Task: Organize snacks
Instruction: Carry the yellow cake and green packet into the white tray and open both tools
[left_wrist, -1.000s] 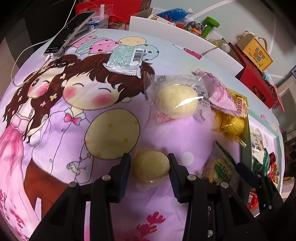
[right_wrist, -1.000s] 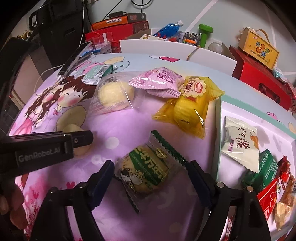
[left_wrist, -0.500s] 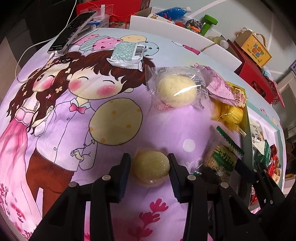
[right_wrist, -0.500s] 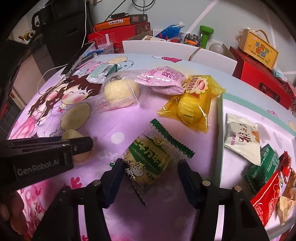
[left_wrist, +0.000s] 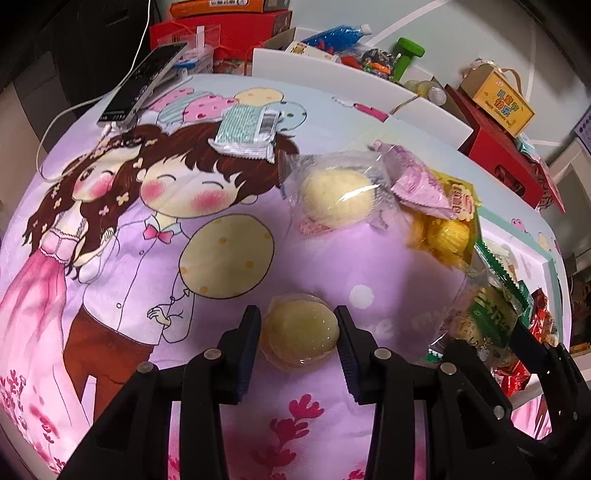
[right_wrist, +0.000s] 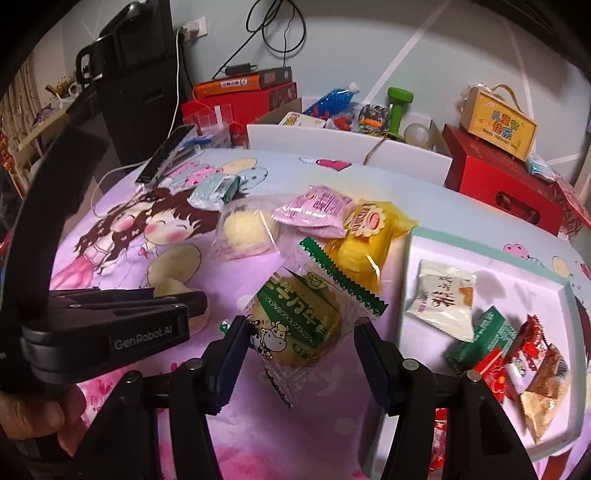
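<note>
— Since a second ago our right gripper (right_wrist: 301, 349) closed its jaws onto the green-and-white snack packet (right_wrist: 295, 321) and lifted it off the purple cartoon cloth (right_wrist: 122, 229); what about our left?

— Our left gripper (left_wrist: 299, 334) hasn't shifted, pads clamped on the pale round jelly cup (left_wrist: 300, 331), which sits on the cloth at six o'clock in its view

— And the tray (right_wrist: 417, 236)?

— At three o'clock from the lifted packet, with a white packet (right_wrist: 441, 301) and red wrappers (right_wrist: 532, 341) inside
</note>
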